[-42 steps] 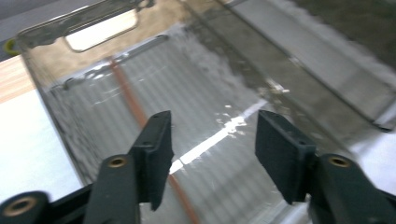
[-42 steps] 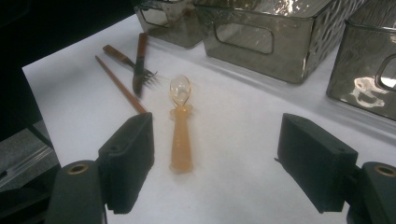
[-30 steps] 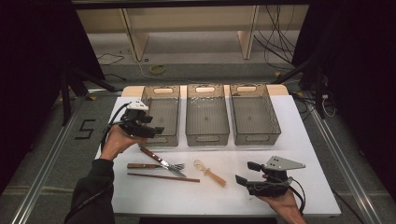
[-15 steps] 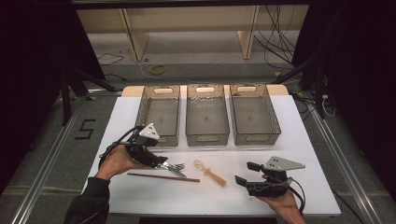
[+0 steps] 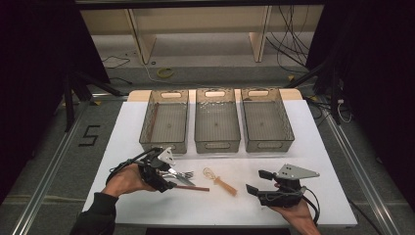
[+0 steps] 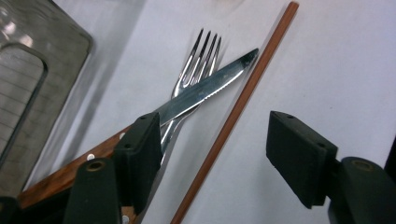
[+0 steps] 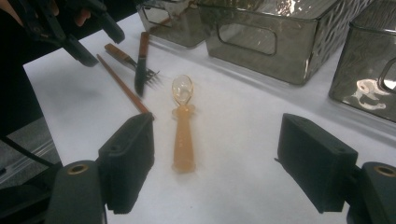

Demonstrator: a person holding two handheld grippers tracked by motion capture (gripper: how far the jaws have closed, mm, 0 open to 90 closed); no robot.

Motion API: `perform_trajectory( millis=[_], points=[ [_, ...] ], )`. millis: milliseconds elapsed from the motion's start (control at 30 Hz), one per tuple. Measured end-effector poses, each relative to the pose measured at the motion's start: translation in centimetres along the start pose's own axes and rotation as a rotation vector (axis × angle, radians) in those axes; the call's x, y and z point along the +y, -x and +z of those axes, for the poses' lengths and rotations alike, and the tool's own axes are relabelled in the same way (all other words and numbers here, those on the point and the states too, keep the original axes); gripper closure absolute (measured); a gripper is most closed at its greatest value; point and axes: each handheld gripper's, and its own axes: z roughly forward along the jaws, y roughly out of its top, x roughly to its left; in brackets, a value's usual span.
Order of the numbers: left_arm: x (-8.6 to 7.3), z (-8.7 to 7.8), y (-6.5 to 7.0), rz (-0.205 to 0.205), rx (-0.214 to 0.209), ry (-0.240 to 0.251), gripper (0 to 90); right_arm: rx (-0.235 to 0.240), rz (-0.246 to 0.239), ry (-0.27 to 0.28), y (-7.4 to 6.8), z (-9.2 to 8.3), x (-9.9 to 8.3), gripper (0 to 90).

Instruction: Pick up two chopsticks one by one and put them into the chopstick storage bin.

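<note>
A brown chopstick (image 6: 233, 112) lies on the white table between the jaws of my left gripper (image 6: 219, 154). The jaws are open and have just been closing; the pads do not press on it. Beside the chopstick a wooden-handled knife (image 6: 205, 91) lies crossed over a steel fork (image 6: 194, 60). From the high view my left gripper (image 5: 169, 178) is low over this cutlery (image 5: 182, 175). My right gripper (image 7: 222, 163) stands open with an orange translucent spoon (image 7: 182, 135) lying just ahead of its jaws, untouched.
Three grey see-through bins (image 5: 165, 120) (image 5: 217, 119) (image 5: 265, 117) stand in a row behind the cutlery. The left bin holds a thin brown stick. My right gripper (image 5: 259, 181) rests near the table's front edge.
My left gripper has come down from beside the left bin to the cutlery on the table. The right gripper has not moved.
</note>
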Motion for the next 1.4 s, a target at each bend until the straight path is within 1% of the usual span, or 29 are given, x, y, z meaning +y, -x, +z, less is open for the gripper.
perform_trajectory(
  millis=[200, 267, 367, 433, 500, 600, 667, 733, 967, 1033, 1167, 1400],
  points=[
    [-0.3, 0.9, 0.2, 0.018, -0.013, -0.042, 45.0, 0.0, -0.002, 0.0, 0.0, 0.0, 0.0, 28.0],
    [-0.3, 1.1, 0.2, 0.02, -0.025, -0.051, 47.4, -0.001, -0.003, -0.002, 0.0, 0.0, 0.0, 28.1],
    [-0.2, 1.4, 0.2, 0.034, -0.03, -0.068, 51.9, 0.001, -0.001, 0.0, 0.0, 0.0, 0.0, 28.0],
    [-0.3, 1.6, 0.2, 0.032, -0.034, -0.079, 55.6, 0.001, -0.003, -0.002, 0.0, 0.0, 0.0, 28.0],
    [-0.3, 1.8, 0.2, 0.039, -0.04, -0.09, 57.6, 0.002, -0.003, -0.001, 0.0, 0.0, 0.0, 28.1],
    [-0.3, 2.2, 0.2, 0.062, -0.044, -0.106, 60.1, 0.001, -0.003, -0.002, 0.0, 0.1, 0.0, 28.0],
    [-0.3, 2.4, 0.3, 0.06, -0.052, -0.113, 62.8, 0.002, -0.003, -0.002, 0.0, 0.1, 0.0, 28.1],
    [-0.3, 2.7, 0.2, 0.08, -0.049, -0.133, 63.8, 0.002, -0.003, -0.003, 0.0, 0.1, 0.0, 28.0],
    [-0.3, 3.2, 0.2, 0.09, -0.058, -0.154, 69.1, 0.006, -0.004, -0.006, 0.0, 0.1, 0.0, 28.0],
    [-0.3, 3.1, 0.4, 0.108, -0.062, -0.167, 71.4, 0.006, -0.003, -0.005, 0.0, 0.1, 0.0, 28.0],
    [-0.2, 3.1, 0.6, 0.145, -0.067, -0.176, 74.6, 0.006, -0.005, -0.006, 0.0, 0.2, 0.0, 28.1],
    [-0.3, 3.1, 0.9, 0.193, -0.082, -0.173, 78.4, 0.005, -0.001, -0.01, 0.0, 0.2, -0.1, 28.1]
  ],
)
